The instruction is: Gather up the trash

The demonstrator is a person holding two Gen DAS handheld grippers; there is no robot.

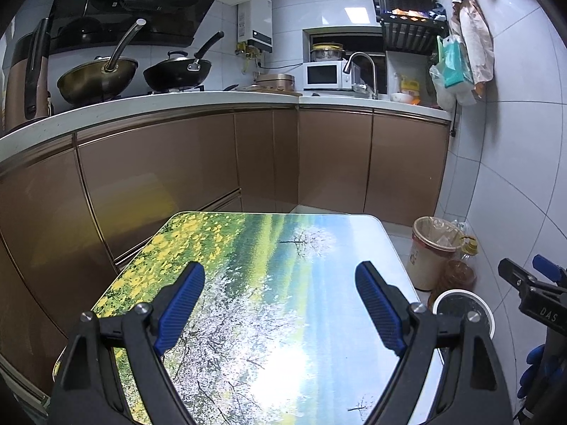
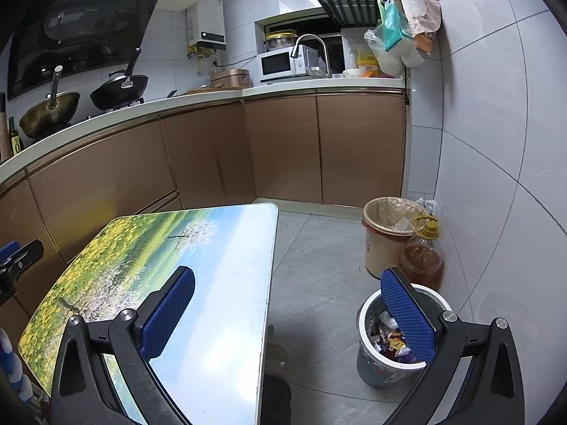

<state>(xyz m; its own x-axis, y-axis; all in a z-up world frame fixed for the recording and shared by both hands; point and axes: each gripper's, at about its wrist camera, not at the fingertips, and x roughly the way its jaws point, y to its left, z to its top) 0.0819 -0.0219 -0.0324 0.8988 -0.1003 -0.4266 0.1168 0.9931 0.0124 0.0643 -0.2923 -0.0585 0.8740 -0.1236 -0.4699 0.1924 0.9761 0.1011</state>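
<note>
The small grey plastic bin with a white rim [image 2: 384,372] stands on the floor just beside the folding worktop printed with a flower-field landscape [image 2: 219,318], and it already holds a heap of crumpled wrappers. The worktop shows nothing lying on it, so I'd judge the collecting nearly or wholly finished. The left hand-held gripper [image 1: 280,304] hovers over the worktop and the right hand-held gripper [image 2: 288,313] above its edge and the bin, both spread apart and empty.
</note>
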